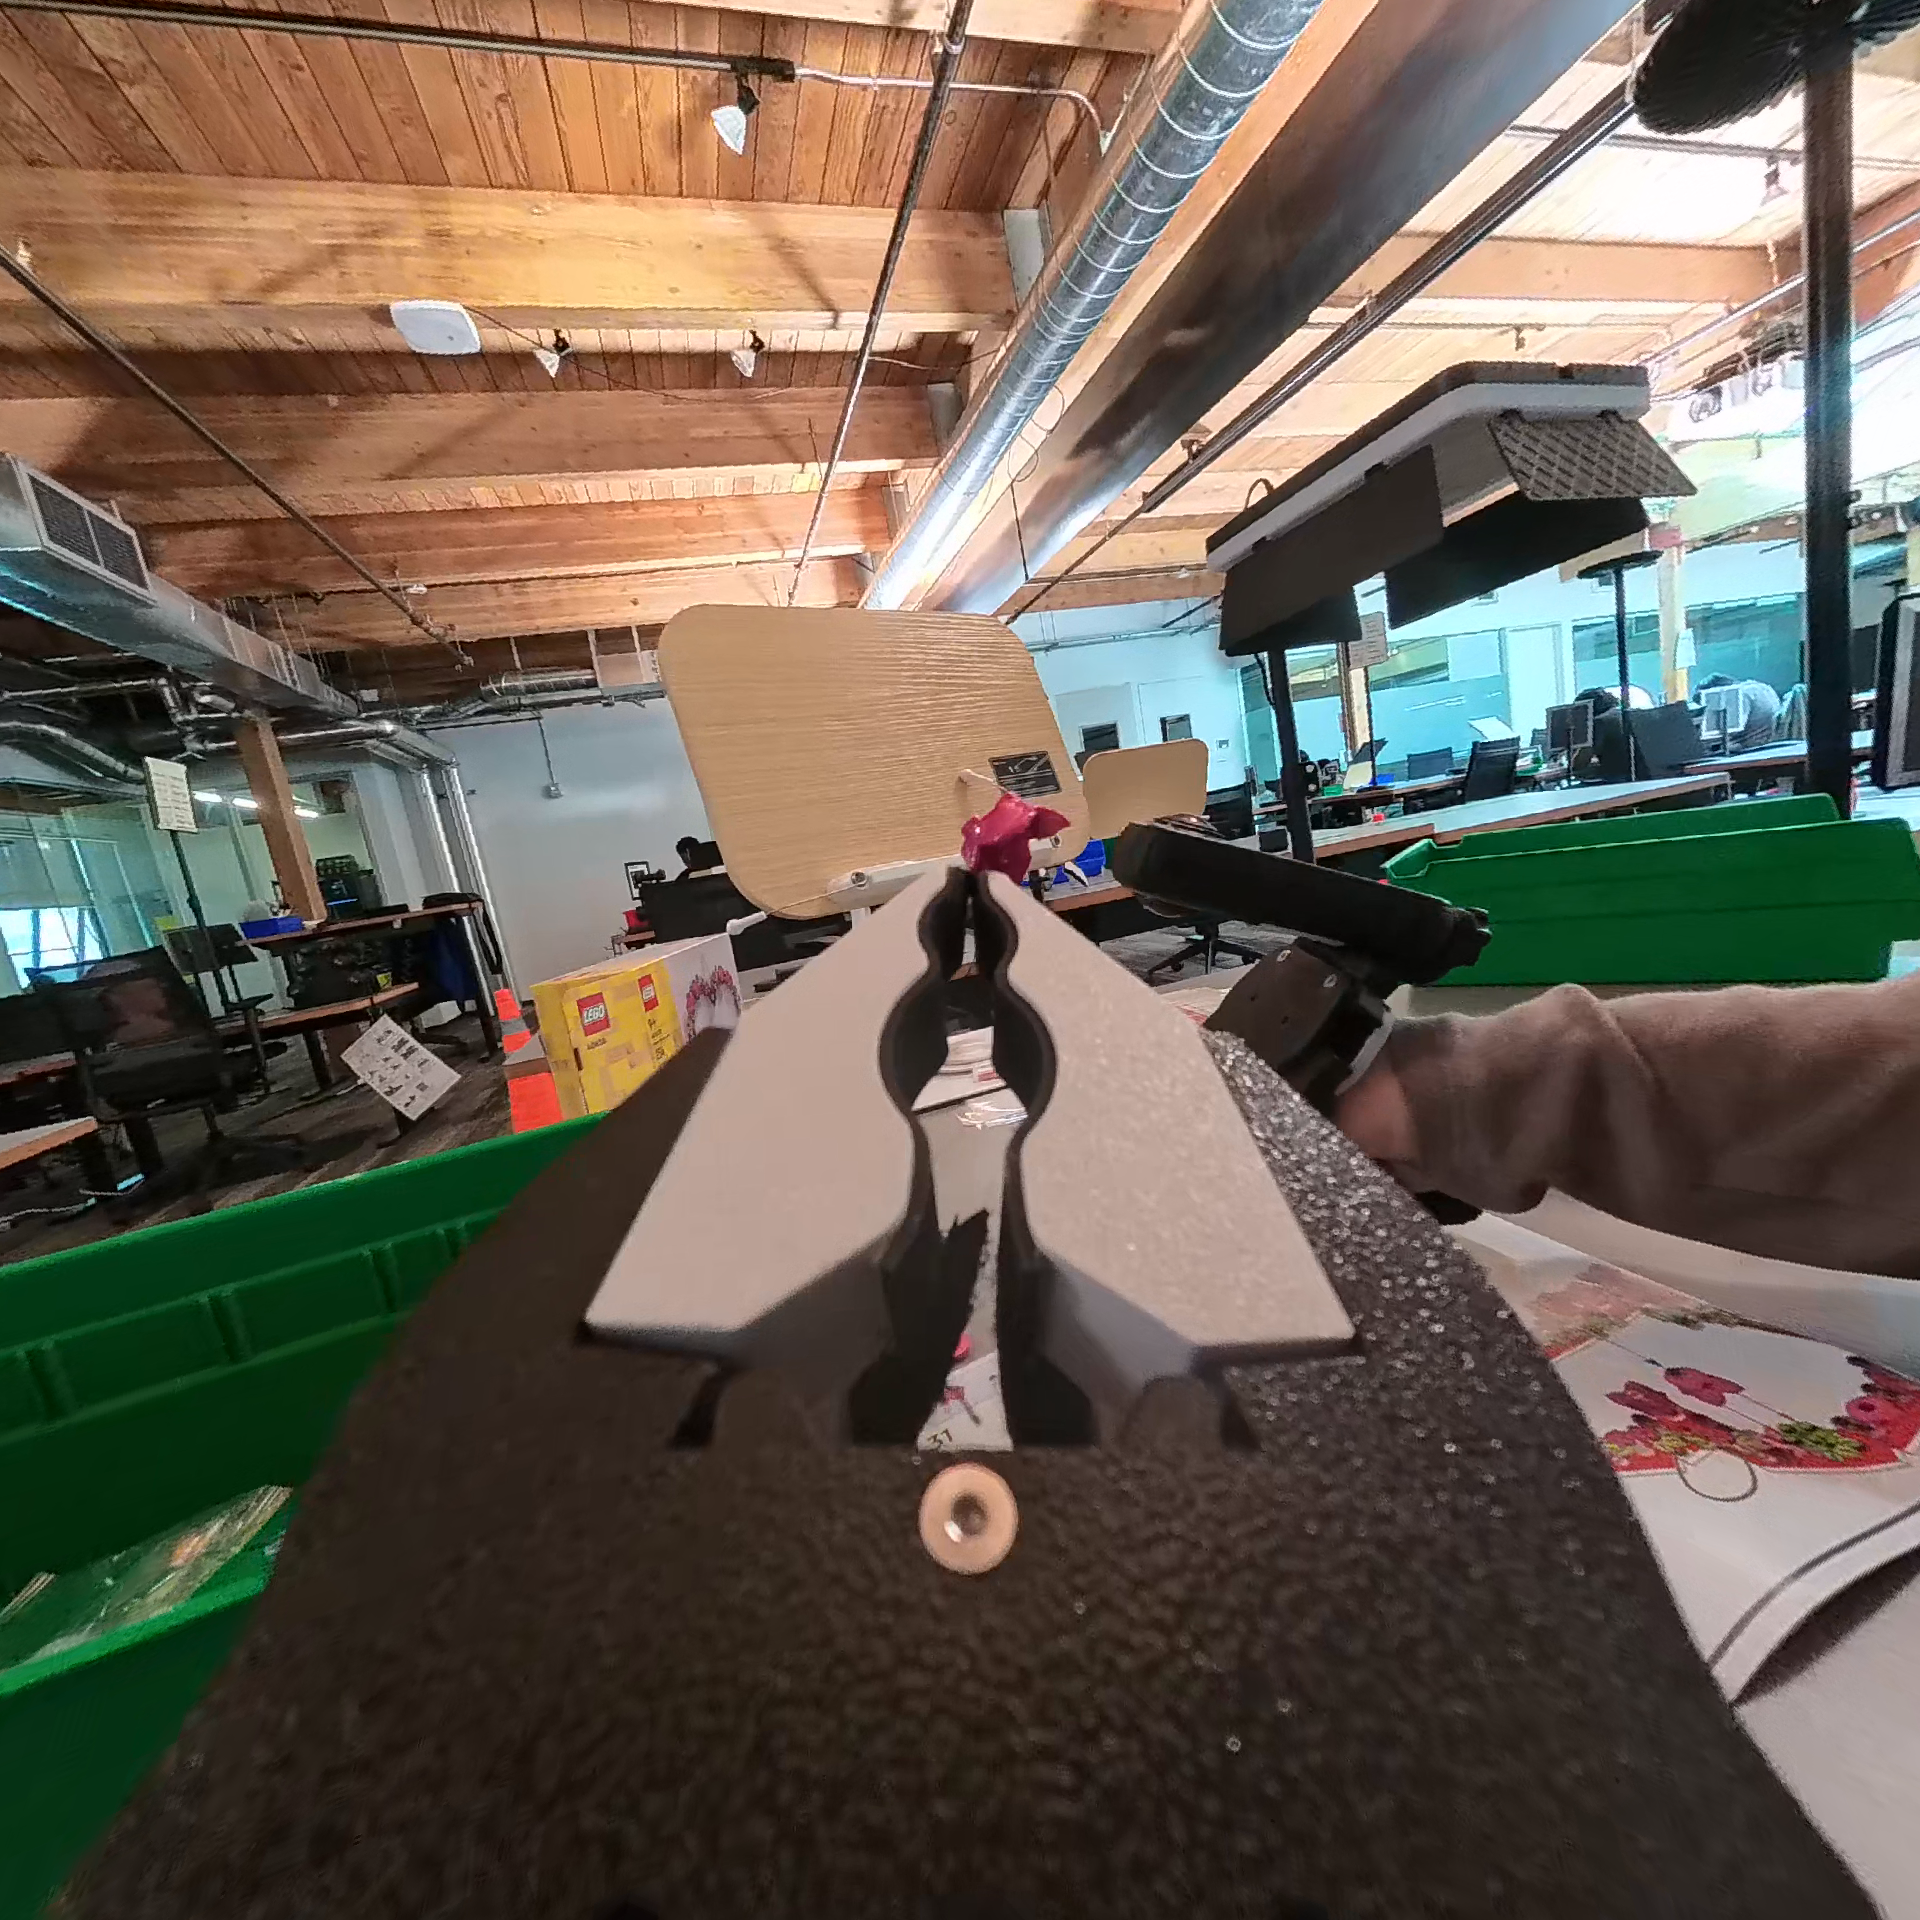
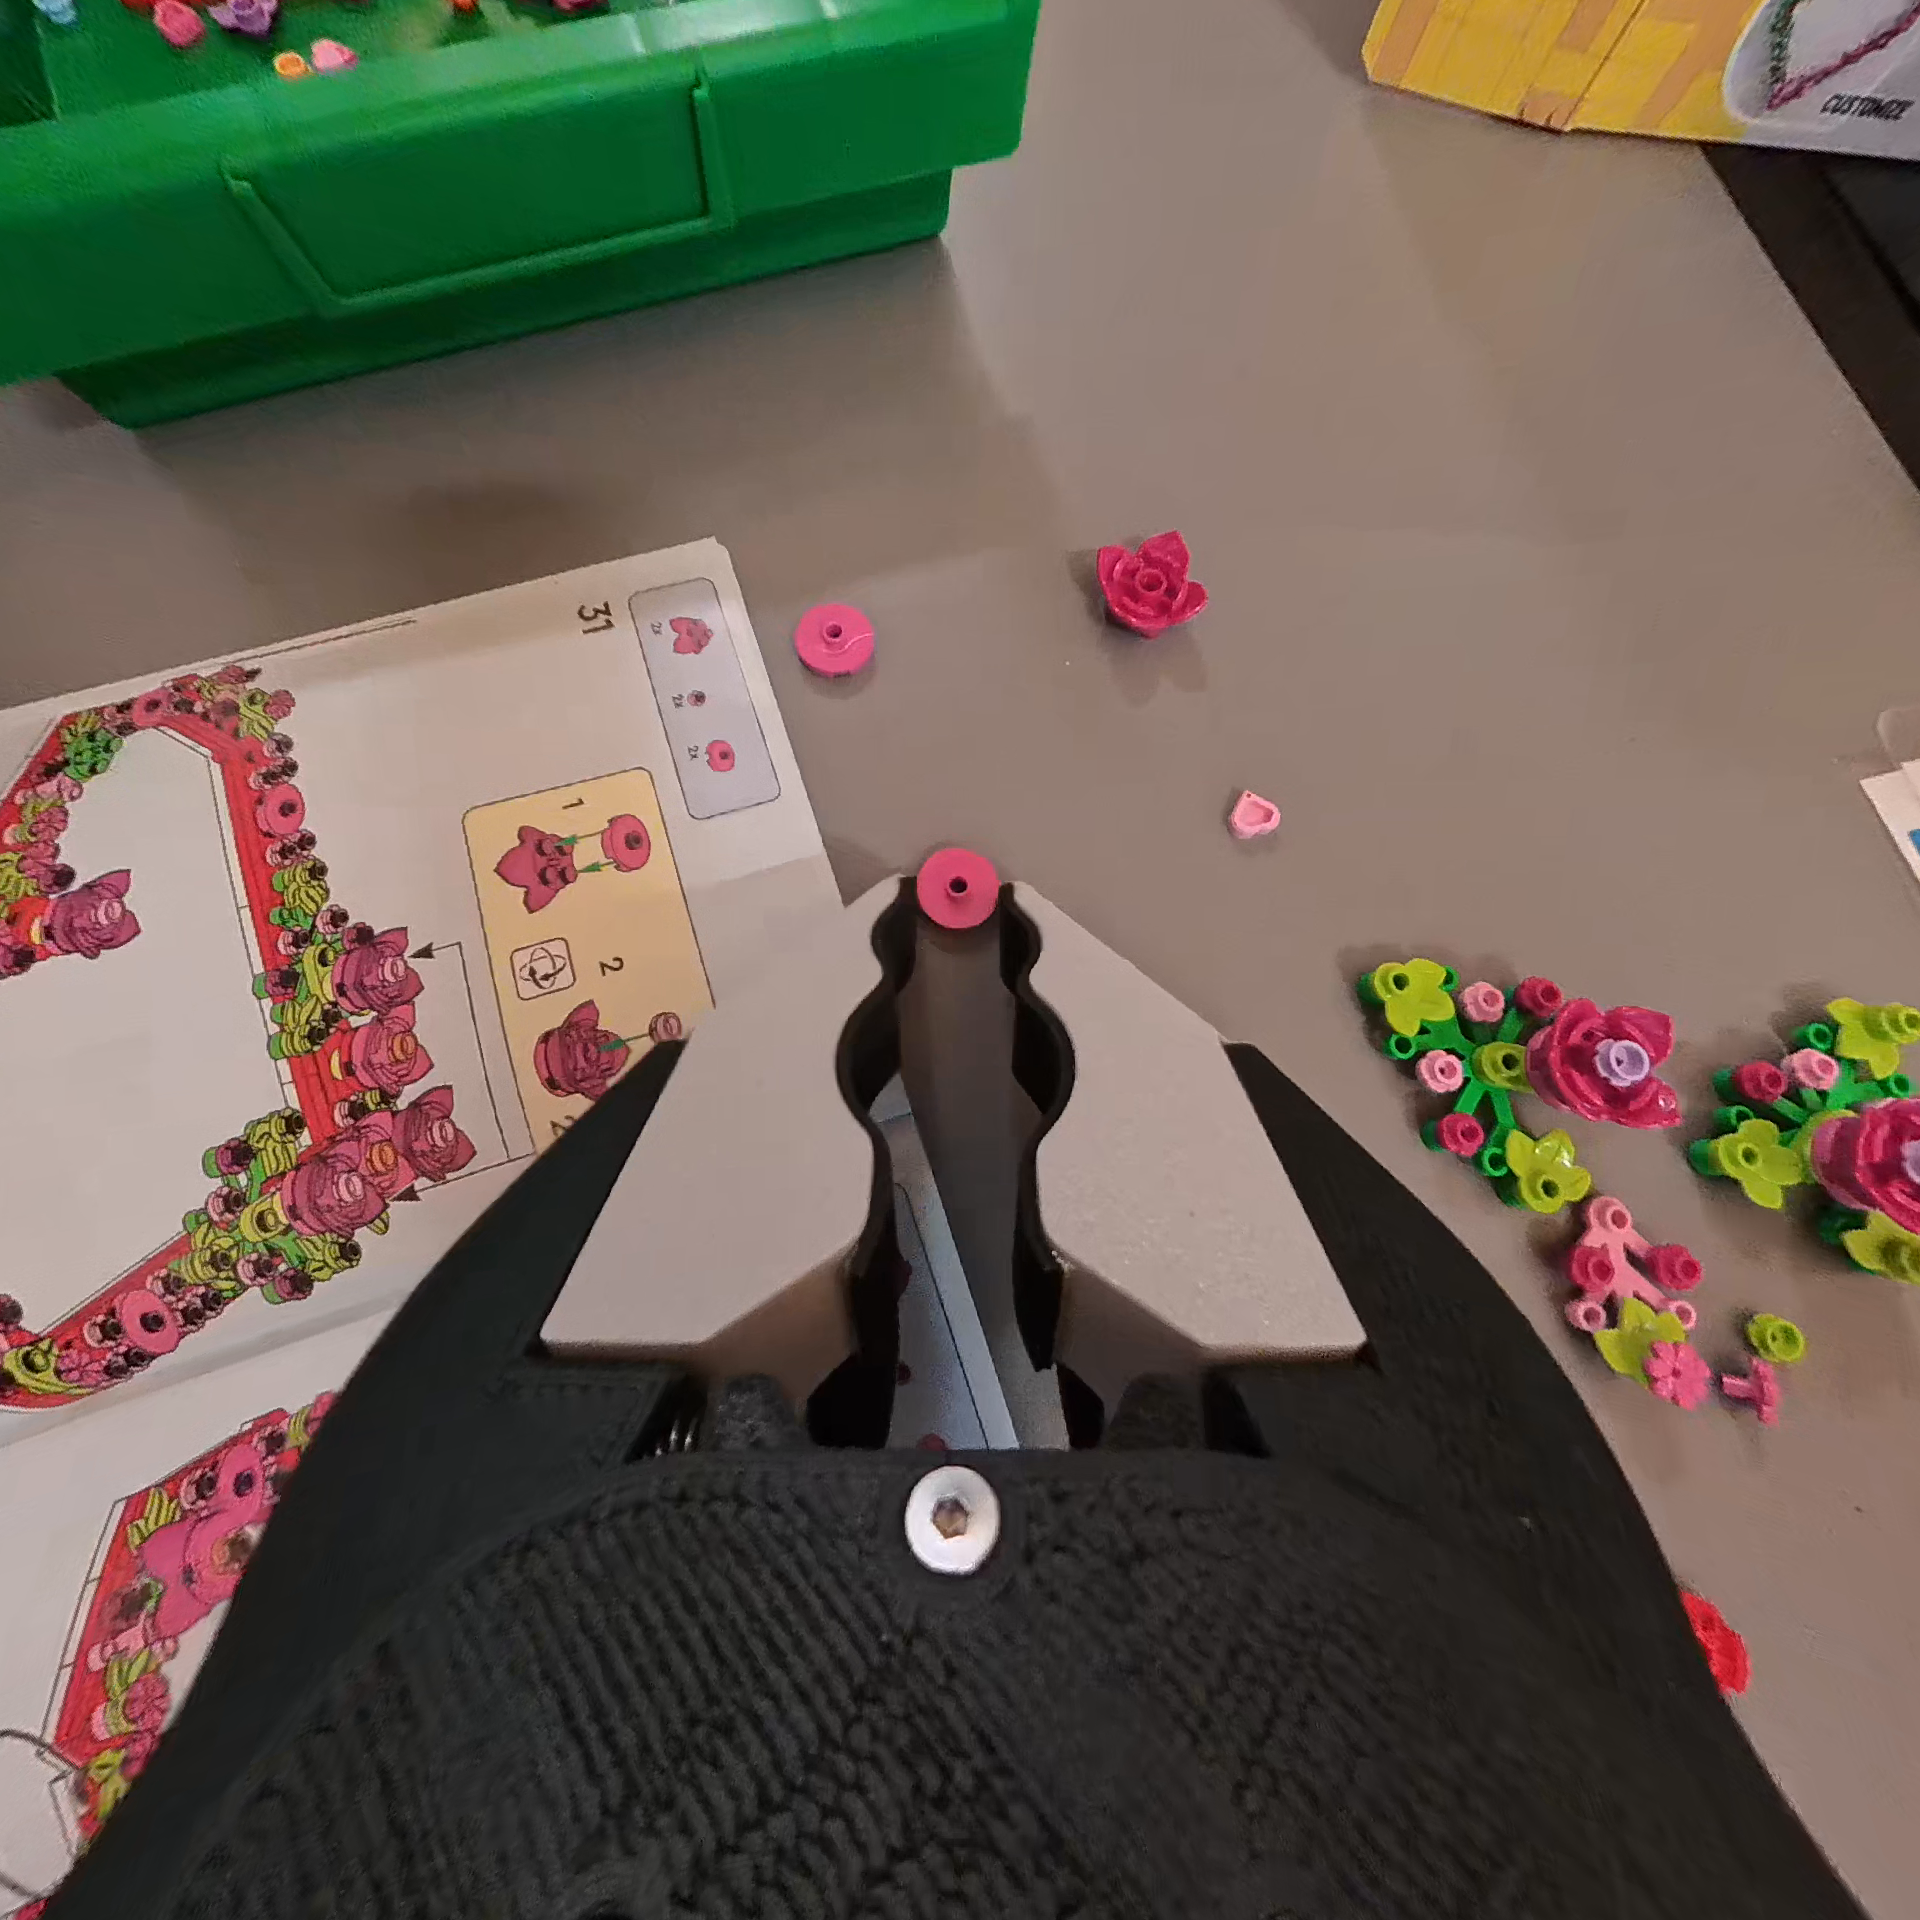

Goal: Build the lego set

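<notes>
My left gripper (image 1: 968, 881) is shut on a magenta flower piece (image 1: 1003, 829) and holds it up in the air, pointing at the ceiling. My right gripper (image 2: 957, 902) is shut on a round pink stud piece (image 2: 956, 886) and points down at the grey table (image 2: 1351, 416). A second round pink piece (image 2: 834, 640), a magenta flower piece (image 2: 1150, 582) and a small pale pink heart piece (image 2: 1254, 814) lie loose on the table beyond it. The open instruction booklet (image 2: 312, 935) lies to the left. The right gripper also shows in the left wrist view (image 1: 1288, 904), held by a sleeved hand.
A green bin (image 2: 468, 208) with loose pieces stands at the far left. Built flower-and-leaf clusters (image 2: 1538, 1081) lie at the right, with another cluster (image 2: 1849, 1143) at the edge. The yellow set box (image 2: 1621, 62) sits at the far right. Green bins (image 1: 208, 1351) flank the left gripper. The gap from one gripper's tips to the other's is roughly 25 centimeters.
</notes>
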Demonstrator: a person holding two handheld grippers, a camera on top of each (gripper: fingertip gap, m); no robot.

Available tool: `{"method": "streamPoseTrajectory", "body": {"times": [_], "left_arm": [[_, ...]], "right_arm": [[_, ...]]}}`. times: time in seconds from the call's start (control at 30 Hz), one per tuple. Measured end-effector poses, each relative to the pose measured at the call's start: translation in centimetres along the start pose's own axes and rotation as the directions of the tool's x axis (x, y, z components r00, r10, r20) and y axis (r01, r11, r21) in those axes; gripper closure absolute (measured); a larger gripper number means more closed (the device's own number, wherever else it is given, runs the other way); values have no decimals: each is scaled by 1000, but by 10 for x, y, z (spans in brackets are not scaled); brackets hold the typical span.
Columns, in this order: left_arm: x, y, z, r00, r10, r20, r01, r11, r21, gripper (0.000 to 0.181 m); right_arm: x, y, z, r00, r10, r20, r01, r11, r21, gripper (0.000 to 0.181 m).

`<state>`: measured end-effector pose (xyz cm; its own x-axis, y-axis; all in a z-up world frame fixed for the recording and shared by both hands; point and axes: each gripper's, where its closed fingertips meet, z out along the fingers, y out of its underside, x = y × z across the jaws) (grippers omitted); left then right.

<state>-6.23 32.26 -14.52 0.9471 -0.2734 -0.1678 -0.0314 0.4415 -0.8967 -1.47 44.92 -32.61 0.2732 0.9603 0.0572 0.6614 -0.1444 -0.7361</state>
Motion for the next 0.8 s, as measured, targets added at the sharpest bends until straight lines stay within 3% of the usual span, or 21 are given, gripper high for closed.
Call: {"method": "streamPoseTrajectory", "body": {"times": [0.13, 0.2, 0.33, 0.43, 0.57, 0.8], "left_arm": [[-1, 1, 1, 1000, -7, 2, 7, 1000, -5, 181], [5, 1, 1, 999, -3, -31, 3, 1000, -3, 181], [27, 0, 2, 988, -21, -156, 21, 1000, -3, 181], [47, -10, -2, 955, -71, -288, 84, 996, 33, 181], [70, -29, -14, 880, -109, -462, 177, 978, 107, 181], [85, -41, -23, 851, -46, -523, 161, 971, 178, 181]], "right_arm": [[0, -3, -4, 999, -39, -1, 39, 999, -8, 168], [-4, -22, -19, 997, -80, 12, 79, 994, 74, 168], [-57, -85, -86, 934, -265, 238, 158, 908, 388, 168], [-106, -110, -146, 797, -415, 439, 137, 832, 538, 168], [-145, -112, -189, 637, -486, 598, 130, 833, 539, 168], [-176, -113, -208, 544, -500, 674, 161, 850, 501, 168]]}}
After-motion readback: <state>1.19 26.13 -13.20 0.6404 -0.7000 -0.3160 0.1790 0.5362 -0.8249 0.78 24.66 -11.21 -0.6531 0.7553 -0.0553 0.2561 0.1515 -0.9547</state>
